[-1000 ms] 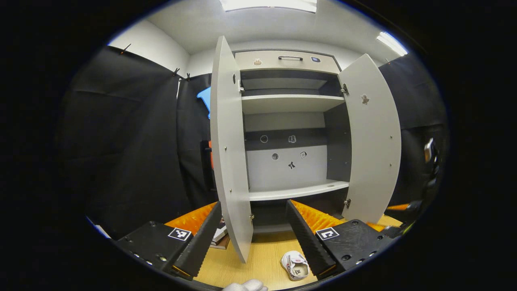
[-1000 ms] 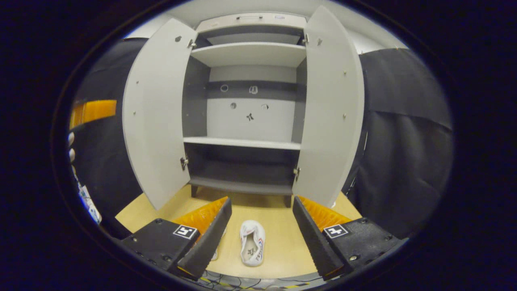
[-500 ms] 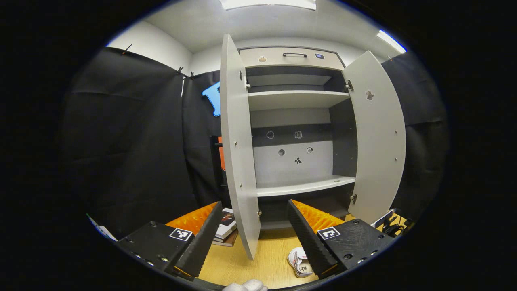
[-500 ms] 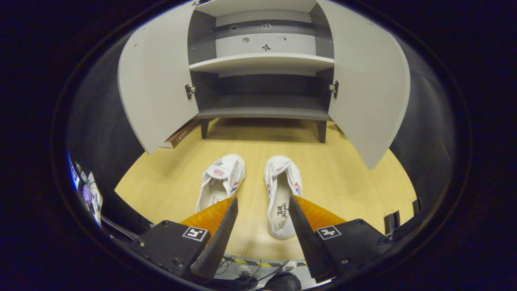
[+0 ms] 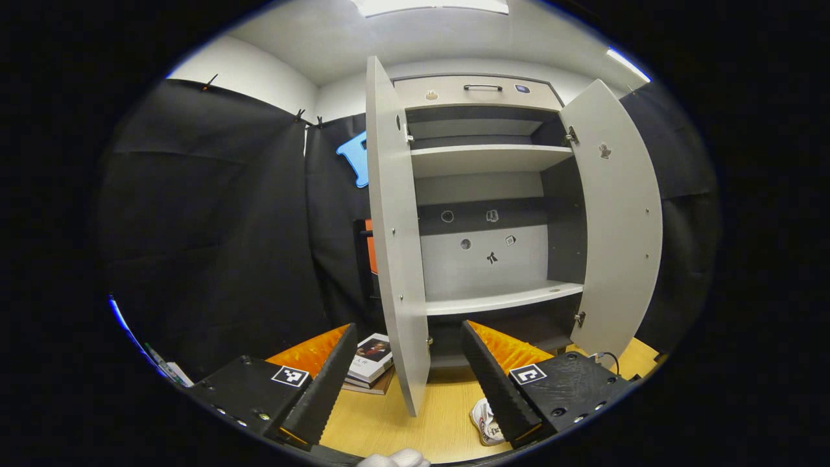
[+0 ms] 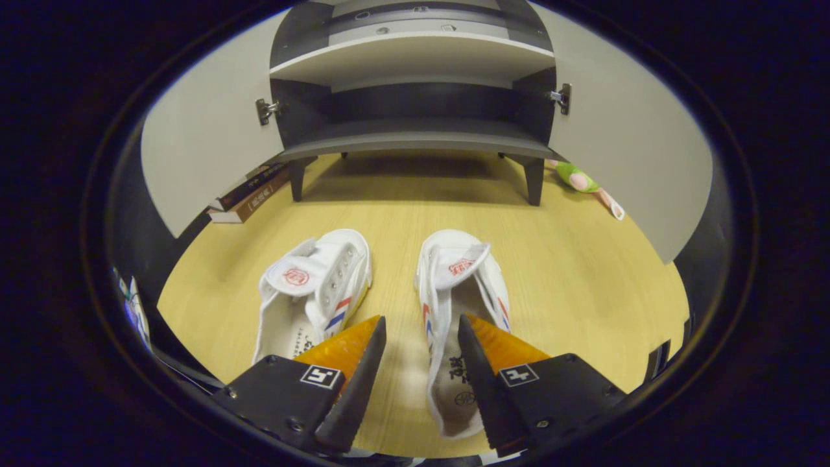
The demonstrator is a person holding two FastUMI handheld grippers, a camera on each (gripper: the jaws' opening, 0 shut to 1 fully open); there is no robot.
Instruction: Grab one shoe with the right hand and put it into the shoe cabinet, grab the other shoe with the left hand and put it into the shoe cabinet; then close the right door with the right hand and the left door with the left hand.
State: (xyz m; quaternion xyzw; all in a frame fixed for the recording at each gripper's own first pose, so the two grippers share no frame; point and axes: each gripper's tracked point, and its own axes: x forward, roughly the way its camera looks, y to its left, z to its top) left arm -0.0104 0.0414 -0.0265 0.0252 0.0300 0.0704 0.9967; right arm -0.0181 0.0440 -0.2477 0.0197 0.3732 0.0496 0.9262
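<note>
Two white shoes with red and blue stripes lie side by side on the wooden floor in the right gripper view, the left shoe (image 6: 314, 288) and the right shoe (image 6: 463, 282). My right gripper (image 6: 421, 334) is open, low over them, and the right shoe's inner side wall lies between its fingers without being pinched. The grey shoe cabinet (image 6: 415, 133) stands behind with both doors wide. In the left gripper view the cabinet (image 5: 493, 301) faces me, its left door (image 5: 395, 246) edge-on and its right door (image 5: 619, 220) swung out. My left gripper (image 5: 408, 332) is open and holds nothing. One shoe (image 5: 485, 420) peeks beside its right finger.
A stack of books (image 6: 249, 194) lies on the floor under the left door, books (image 5: 369, 357) also in the left gripper view. A green soft toy (image 6: 580, 178) lies by the cabinet's right leg. A white-gloved hand (image 5: 395, 458) shows at the bottom edge. Black cloth walls surround the booth.
My right gripper has tilted down and come close to the shoes, which now loom large, its fingers astride the right shoe's side. The left gripper has drifted slightly left, still open.
</note>
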